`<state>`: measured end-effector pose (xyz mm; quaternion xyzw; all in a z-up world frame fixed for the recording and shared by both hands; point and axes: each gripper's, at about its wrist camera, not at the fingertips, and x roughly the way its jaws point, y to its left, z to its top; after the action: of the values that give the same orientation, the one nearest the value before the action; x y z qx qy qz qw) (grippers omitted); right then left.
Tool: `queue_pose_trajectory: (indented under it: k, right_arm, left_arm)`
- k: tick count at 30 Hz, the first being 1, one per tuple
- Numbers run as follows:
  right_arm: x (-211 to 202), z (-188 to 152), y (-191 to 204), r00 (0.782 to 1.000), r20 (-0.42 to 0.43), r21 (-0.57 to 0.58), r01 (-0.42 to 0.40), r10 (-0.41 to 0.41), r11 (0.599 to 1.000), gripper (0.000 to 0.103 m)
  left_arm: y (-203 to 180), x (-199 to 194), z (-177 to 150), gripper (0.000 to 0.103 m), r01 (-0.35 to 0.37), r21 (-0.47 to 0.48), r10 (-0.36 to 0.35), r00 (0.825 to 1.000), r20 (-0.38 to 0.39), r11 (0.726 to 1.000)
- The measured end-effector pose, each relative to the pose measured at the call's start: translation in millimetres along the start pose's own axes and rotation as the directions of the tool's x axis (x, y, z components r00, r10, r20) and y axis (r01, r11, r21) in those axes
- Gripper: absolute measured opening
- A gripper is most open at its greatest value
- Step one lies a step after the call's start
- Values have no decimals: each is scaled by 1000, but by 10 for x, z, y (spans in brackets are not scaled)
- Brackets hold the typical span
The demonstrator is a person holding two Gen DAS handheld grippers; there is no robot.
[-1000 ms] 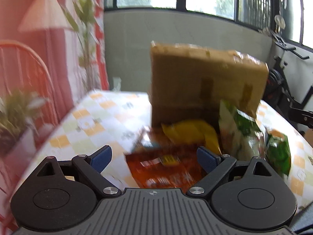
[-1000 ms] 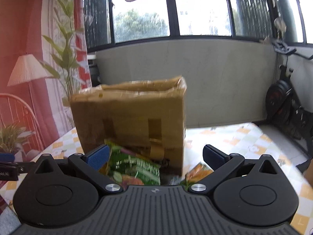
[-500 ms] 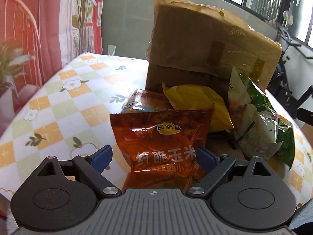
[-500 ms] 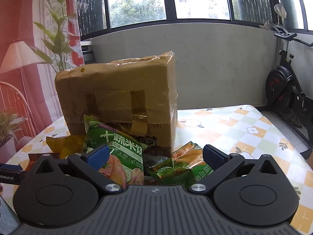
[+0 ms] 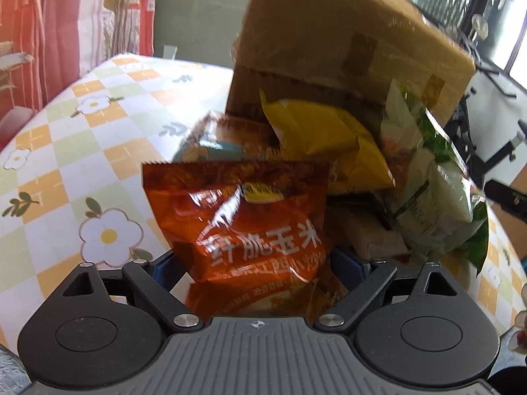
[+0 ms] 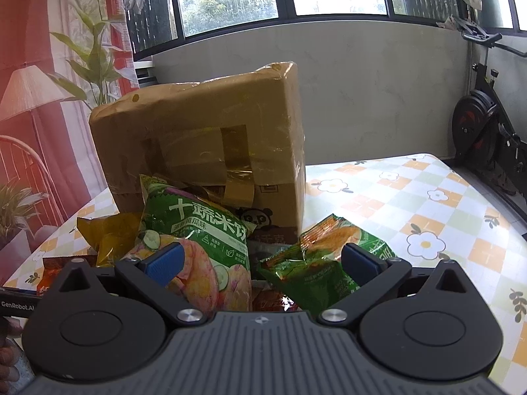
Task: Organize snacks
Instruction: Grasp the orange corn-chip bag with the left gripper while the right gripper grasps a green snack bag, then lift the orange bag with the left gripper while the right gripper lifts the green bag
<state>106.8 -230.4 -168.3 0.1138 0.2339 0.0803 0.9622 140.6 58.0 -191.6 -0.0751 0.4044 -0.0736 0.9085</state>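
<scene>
A pile of snack bags lies in front of a taped cardboard box [image 5: 346, 49] on the flowered tablecloth [image 5: 66, 138]. In the left wrist view my left gripper [image 5: 260, 268] is open, its fingers on both sides of an orange-red corn snack bag [image 5: 243, 223]. A yellow bag [image 5: 322, 138] and a white-green bag [image 5: 431, 191] lie behind it. In the right wrist view my right gripper [image 6: 262, 260] is open above a green rice-cracker bag [image 6: 201, 240] and a smaller green bag [image 6: 316, 263]. The box [image 6: 204, 138] stands behind them.
An exercise bike [image 6: 484, 125] stands off the table's right side. A plant [image 6: 95, 49] and a red-and-white curtain [image 5: 42, 26] are at the left. Bare tablecloth [image 6: 428, 204] lies to the right of the pile.
My left gripper has dropped toward the pile and moved in around the orange-red bag, which now fills the space between its fingers. My right gripper has come nearer to the green bags.
</scene>
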Motion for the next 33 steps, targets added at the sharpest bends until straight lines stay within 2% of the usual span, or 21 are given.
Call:
queue_pose_trajectory:
  k: [2,7,14,17,19,23,25,28,33]
  right_arm:
    - [7,-4,-14,1000,-4,8,4,-4,1000,103]
    - [15,17,-92,1000,1,23,28,-28,999,103]
    - [81,34,-301,996,-30,69,82,-80,994,103]
    - [96,6,-283,992,-44,-33,114,-115,993,103]
    - [112,-35,-237,990,-43,-144,126,-134,981,103]
    - [197,-180,-133,984,-42,-373,147,-175,916,103]
    - [257,-250,-101,983,-39,-449,142,-178,882,102]
    - [385,-294,-113,981,-51,-489,138,-186,861,100]
    - [587,-244,-211,974,-68,-438,167,-217,883,98]
  left_arm:
    - [-9,16,-4,80,5,6,-5,1000,0,1000]
    - [-41,-109,13,67,-37,20,36,998,45,999]
    - [-95,-450,68,63,-84,26,78,982,172,996]
    - [-123,-523,95,63,-91,24,84,975,207,996]
    - [-138,-539,106,63,-93,20,87,973,216,995]
    - [-164,-558,117,63,-98,15,91,969,231,995]
    - [-155,-581,145,63,-94,12,88,967,240,995]
    - [-153,-607,145,63,-93,13,87,964,250,996]
    - [-155,-617,145,63,-100,11,94,961,259,995]
